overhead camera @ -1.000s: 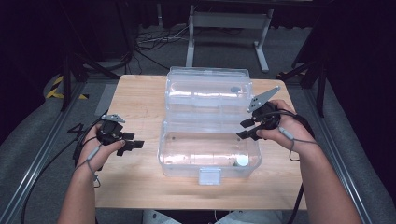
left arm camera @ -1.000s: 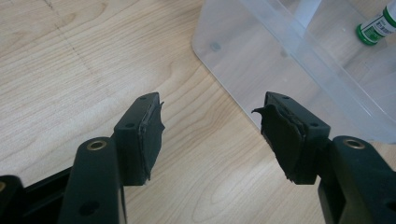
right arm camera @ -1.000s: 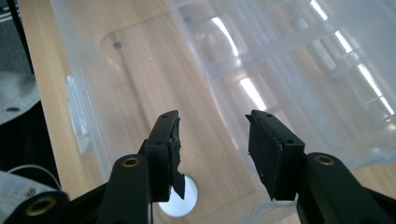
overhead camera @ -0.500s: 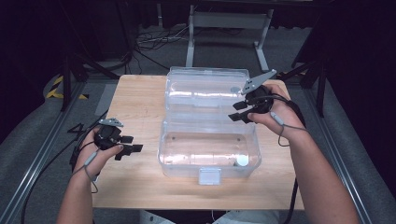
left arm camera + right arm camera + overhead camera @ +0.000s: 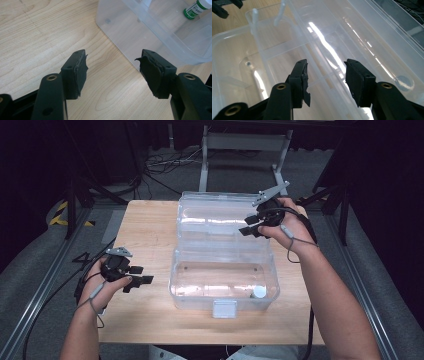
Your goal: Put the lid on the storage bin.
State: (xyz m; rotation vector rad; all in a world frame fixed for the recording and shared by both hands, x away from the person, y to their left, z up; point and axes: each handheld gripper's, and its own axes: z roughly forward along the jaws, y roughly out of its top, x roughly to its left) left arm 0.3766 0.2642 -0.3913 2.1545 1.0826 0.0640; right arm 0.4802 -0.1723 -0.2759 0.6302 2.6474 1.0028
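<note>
A clear plastic box (image 5: 222,280) stands open mid-table, its lid (image 5: 220,217) laid back behind it. A small bottle (image 5: 258,292) rests in the box's front right corner; in the left gripper view the bottle (image 5: 197,7) is white with a green band. My right gripper (image 5: 248,225) hovers over the lid's right part, open, with nothing between its fingers; the lid (image 5: 342,37) lies below my right gripper (image 5: 325,66). My left gripper (image 5: 141,275) stays open left of the box, above the wood. The box's near corner (image 5: 125,32) lies just beyond my left gripper (image 5: 112,60).
The wooden table (image 5: 145,235) has bare room left of the box and along its front edge. A white latch (image 5: 224,309) hangs at the box's front. Beyond the table are dark floor, cables and a metal stand (image 5: 245,145).
My right gripper has moved away from the right side of the box's base, rising and going farther back over the lid. The left gripper has hardly shifted.
</note>
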